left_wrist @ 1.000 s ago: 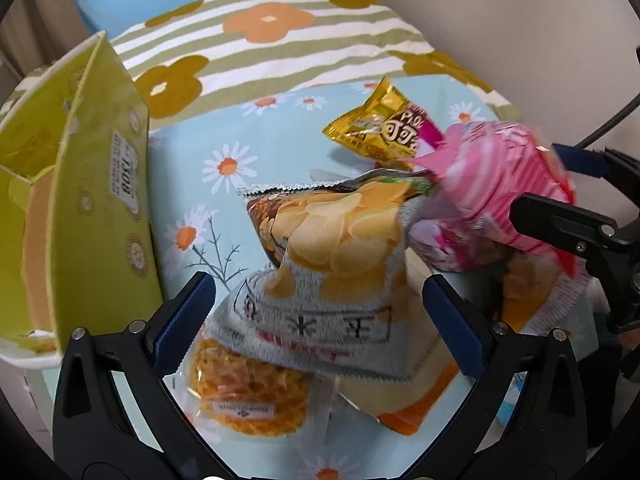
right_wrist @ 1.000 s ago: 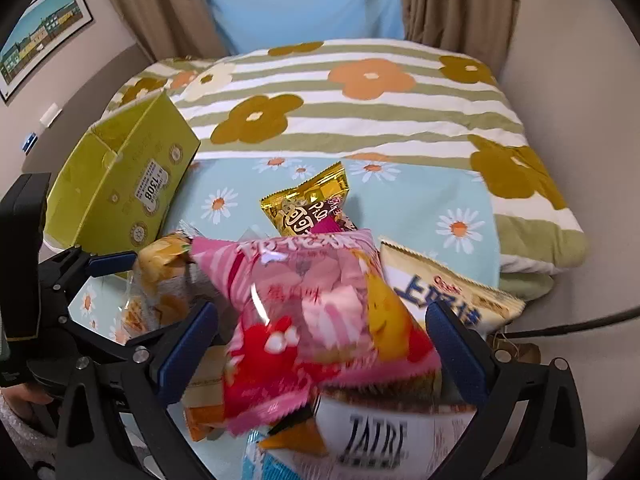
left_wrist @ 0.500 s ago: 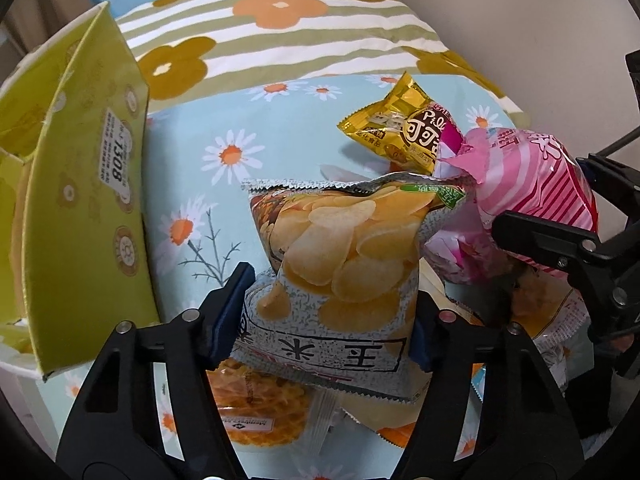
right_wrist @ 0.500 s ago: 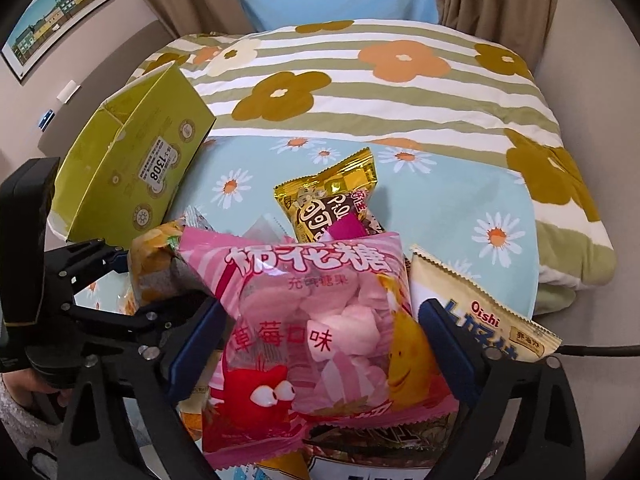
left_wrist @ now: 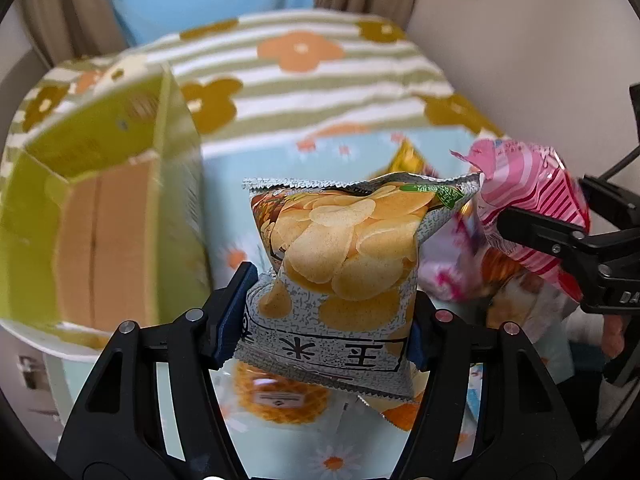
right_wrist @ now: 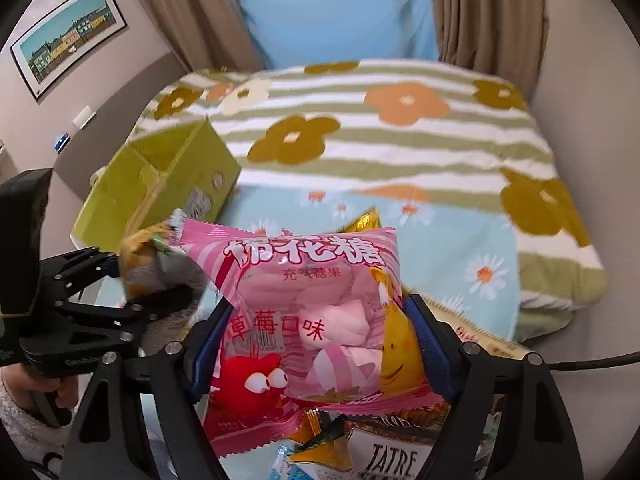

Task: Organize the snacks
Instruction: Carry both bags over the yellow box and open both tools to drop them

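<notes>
Left tool [left_wrist: 330, 320]: closed in just now on a grey bag of potato chips [left_wrist: 340, 264], which is pinched by its lower part between the blue pads and held clear of the bed [left_wrist: 360, 80], right of the yellow-green box [left_wrist: 100, 208].

Right tool [right_wrist: 316, 344]: jaws also just drawn in, a pink marshmallow bag [right_wrist: 312, 316] gripped at both sides, right of the box [right_wrist: 168, 184].

More snack packets [right_wrist: 384, 452] are seen below the marshmallow bag.
</notes>
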Tool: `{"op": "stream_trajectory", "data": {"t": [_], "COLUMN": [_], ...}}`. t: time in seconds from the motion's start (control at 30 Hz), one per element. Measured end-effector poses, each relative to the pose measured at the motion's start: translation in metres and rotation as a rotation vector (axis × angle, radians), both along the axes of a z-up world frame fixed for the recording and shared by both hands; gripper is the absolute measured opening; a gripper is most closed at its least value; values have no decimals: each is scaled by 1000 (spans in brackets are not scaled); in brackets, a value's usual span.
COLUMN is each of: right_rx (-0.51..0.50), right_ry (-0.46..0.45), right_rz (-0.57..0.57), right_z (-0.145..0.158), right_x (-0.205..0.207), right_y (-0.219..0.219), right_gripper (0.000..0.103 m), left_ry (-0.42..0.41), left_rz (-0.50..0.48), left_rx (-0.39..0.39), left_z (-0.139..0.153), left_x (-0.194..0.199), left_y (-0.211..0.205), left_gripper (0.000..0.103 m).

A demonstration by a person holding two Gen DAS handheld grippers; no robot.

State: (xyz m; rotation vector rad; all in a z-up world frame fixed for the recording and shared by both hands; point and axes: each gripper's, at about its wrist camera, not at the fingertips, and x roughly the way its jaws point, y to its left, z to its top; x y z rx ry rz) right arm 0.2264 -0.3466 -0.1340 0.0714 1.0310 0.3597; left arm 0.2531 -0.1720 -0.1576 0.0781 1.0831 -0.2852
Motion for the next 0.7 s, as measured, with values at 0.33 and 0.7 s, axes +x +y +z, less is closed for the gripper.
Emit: {"op": "stream_trajectory", "data": {"t": [0.33, 0.7], "right_rx": [-60, -44], "right_ry": [-127, -130], "right_rz": [-79, -74], "right_z": [71, 74], "right_x": [-8, 14], "right_y": [60, 192], "right_gripper": [79, 79], "left_ry": [-197, -222], "left_rz": [-12, 11], "left_rx": [-56, -45], "left_z": [81, 96], "left_x": [-1, 21], "left_y": [75, 208], "left_gripper": [61, 61]}}
